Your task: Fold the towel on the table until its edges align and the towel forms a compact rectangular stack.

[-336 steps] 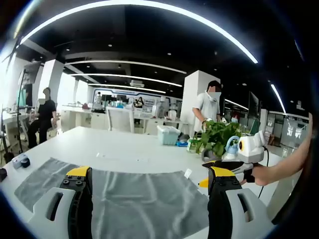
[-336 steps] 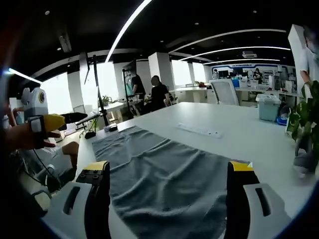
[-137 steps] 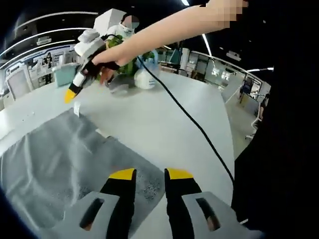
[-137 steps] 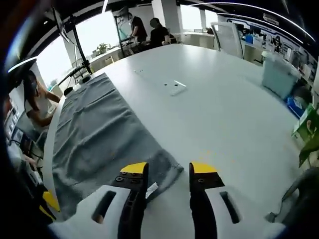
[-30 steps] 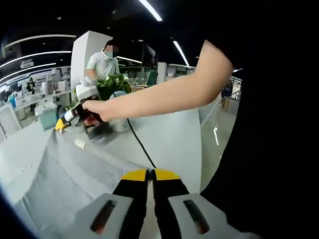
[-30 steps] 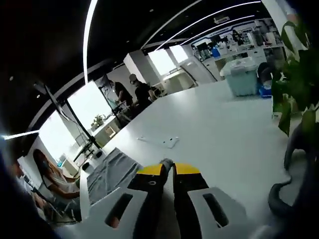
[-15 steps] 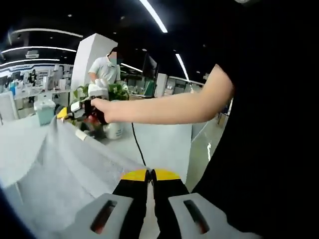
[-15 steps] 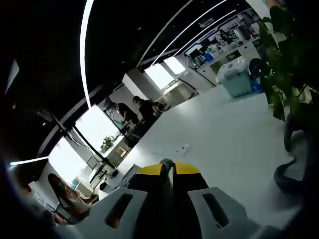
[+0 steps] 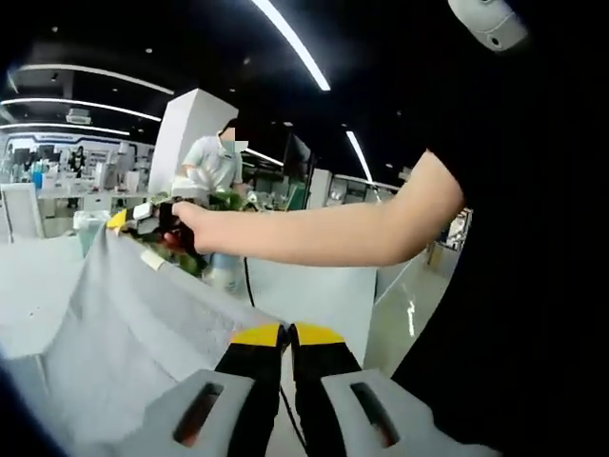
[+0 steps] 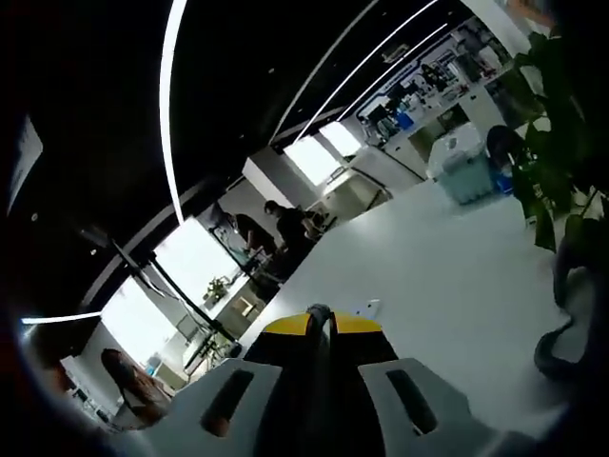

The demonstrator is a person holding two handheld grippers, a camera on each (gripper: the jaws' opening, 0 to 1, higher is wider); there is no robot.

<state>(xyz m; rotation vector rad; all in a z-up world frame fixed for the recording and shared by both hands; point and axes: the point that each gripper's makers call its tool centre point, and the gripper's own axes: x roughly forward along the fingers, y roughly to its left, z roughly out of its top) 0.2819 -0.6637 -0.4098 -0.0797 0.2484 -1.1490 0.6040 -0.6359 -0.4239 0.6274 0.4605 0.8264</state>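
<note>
The grey towel point(image 9: 114, 319) hangs lifted off the table, stretched between both grippers. My left gripper point(image 9: 287, 335) stands at the bottom of the left gripper view, its yellow-tipped jaws shut on the towel's near edge. Further off in that view, the right gripper point(image 9: 131, 218) is held by a hand on an outstretched arm point(image 9: 324, 228) and pinches the towel's far corner, where a white tag point(image 9: 152, 258) hangs. In the right gripper view, my right gripper point(image 10: 321, 325) is shut, with a sliver of grey towel point(image 10: 319, 310) showing between its tips.
The white table point(image 10: 447, 276) stretches ahead with a small white object point(image 10: 369, 307) on it. A potted plant point(image 10: 561, 105) and a teal bin point(image 10: 468, 160) stand at the right. A person in a white shirt point(image 9: 217, 164) stands behind. A cable point(image 9: 247, 284) hangs from the right gripper.
Both grippers have risen with the towel still held, so more of it hangs in the air. Both views have tilted upward.
</note>
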